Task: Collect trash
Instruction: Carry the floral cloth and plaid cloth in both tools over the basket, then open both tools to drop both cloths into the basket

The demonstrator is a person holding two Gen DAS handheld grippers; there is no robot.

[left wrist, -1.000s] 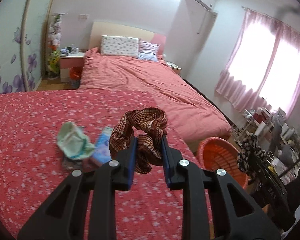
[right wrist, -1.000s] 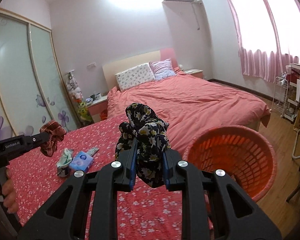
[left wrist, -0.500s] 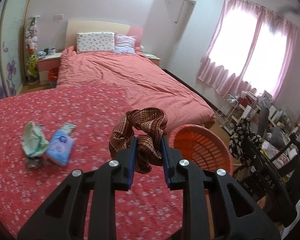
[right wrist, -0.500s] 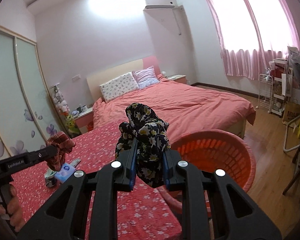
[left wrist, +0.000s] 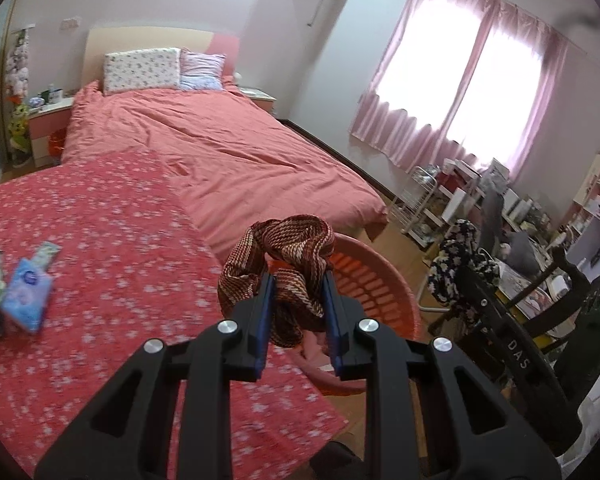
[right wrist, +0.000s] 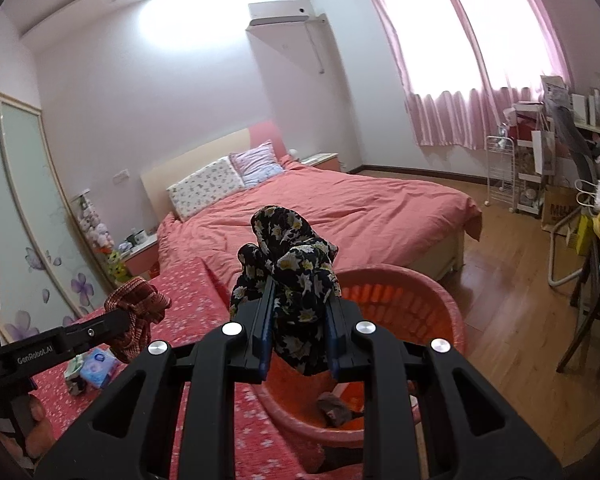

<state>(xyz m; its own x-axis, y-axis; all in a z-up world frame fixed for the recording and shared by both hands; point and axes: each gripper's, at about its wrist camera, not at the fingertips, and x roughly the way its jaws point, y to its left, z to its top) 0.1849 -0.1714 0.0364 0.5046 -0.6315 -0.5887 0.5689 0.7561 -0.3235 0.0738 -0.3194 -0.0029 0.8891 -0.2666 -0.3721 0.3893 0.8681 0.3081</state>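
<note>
The left gripper point(left wrist: 298, 312) pinches a brown scrunchie point(left wrist: 284, 258) and the right gripper point(right wrist: 298, 322) a floral scrunchie point(right wrist: 290, 268), both above the orange basket point(right wrist: 432, 292), soft, light, best held by bunched fabric.

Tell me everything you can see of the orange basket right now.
The orange basket is a round plastic tub with a thick smooth rim and slotted walls. It stands upright on the wooden floor, at the corner of the flower-print red bedspread. A dark crumpled item lies on its bottom. The right gripper, shut on a black floral cloth, hangs over it; nothing visibly touches its rim.
</note>
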